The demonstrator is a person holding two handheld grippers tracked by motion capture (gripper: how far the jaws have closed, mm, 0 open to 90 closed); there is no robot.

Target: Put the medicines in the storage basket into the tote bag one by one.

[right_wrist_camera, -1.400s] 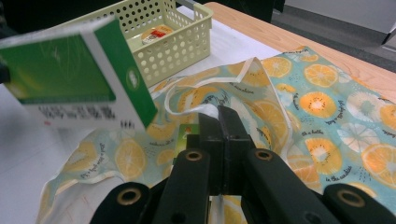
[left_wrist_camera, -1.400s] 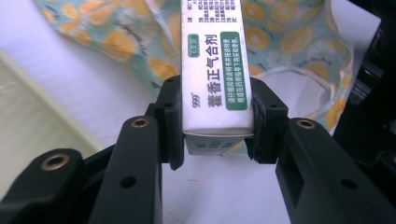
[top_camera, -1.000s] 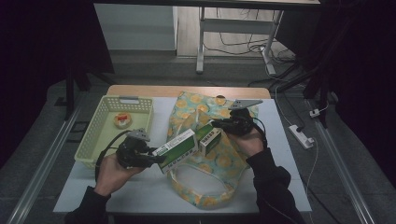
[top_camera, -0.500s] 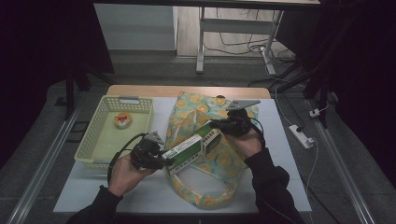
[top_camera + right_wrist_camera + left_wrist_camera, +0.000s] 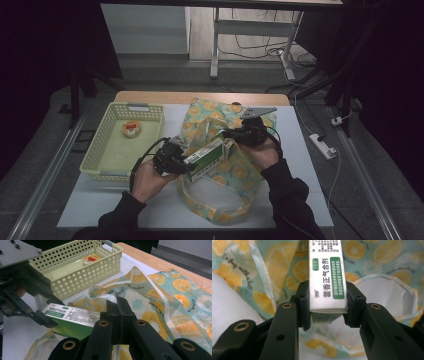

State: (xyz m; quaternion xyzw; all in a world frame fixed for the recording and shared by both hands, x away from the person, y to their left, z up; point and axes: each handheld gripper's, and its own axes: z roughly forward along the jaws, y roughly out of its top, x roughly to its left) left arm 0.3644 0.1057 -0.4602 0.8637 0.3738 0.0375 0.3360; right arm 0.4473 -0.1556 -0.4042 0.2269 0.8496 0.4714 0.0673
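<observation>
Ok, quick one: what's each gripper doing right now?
Left gripper: shut on the green-and-white box.
Right gripper: shut, pinching the rim of the lemon-print bag.

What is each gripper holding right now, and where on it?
Left gripper clamps the near end of the green-and-white box; right gripper pinches the lemon-print bag at its rim.

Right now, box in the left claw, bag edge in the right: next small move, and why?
Probably ease the green and white box a little further into the lemon-print bag. The left claw clamps its end, the right claw is shut on the bag's white rim, and the box's far end already points at the opening.
</observation>
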